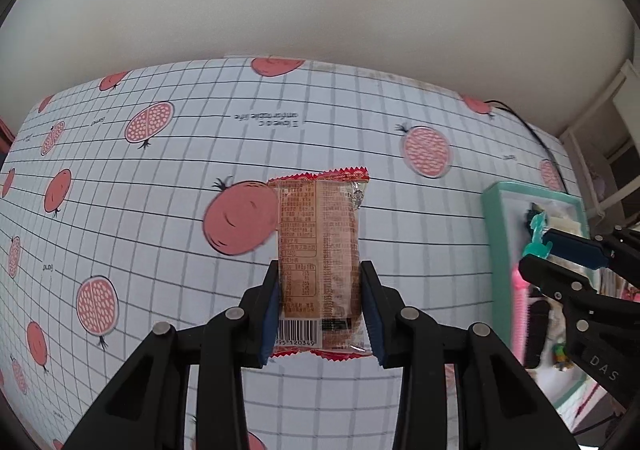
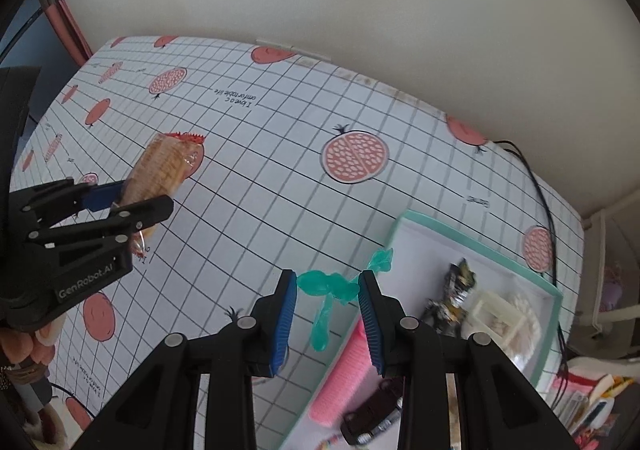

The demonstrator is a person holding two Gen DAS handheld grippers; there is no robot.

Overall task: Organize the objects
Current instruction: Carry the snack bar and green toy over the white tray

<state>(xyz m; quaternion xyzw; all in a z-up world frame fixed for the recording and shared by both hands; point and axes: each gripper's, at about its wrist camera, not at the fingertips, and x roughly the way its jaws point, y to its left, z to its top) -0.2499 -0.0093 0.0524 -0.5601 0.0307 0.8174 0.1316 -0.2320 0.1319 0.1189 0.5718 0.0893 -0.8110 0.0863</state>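
The left tool (image 1: 320, 306) is clenched on a wrapped snack bar (image 1: 320, 250), held clear of the tabletop (image 1: 160, 210) with its barcode end nearest the camera and its red crimped seal pointing to twelve o'clock. In the right wrist view the same bar (image 2: 164, 170) sits at about ten o'clock, tilted, with the left tool (image 2: 120, 202) closed around its lower half. I judge it light and fairly stiff across its width, but the glossy film looks slippery and the biscuit inside could crack, so a hold across the flat middle, as now, suits it better than a pinch on the seals.

The right tool (image 2: 328, 310) stands over the near edge of the tray (image 2: 460, 234), and a teal plastic figure (image 2: 332, 290) lies between its blue pads (image 2: 286, 322); the right pad seems to touch it, yet whether both pads press it I cannot tell. In the left wrist view the figure (image 1: 538, 238) shows at three o'clock at the right tool (image 1: 560, 258). It looks very light, thin and springy, likely to twist out; its thicker body is the safer place to grip.

Inside the tray lie a pink ribbed roller (image 2: 344, 378), a dark crumpled wrapper (image 2: 452, 298) and a white frame (image 2: 500, 314).
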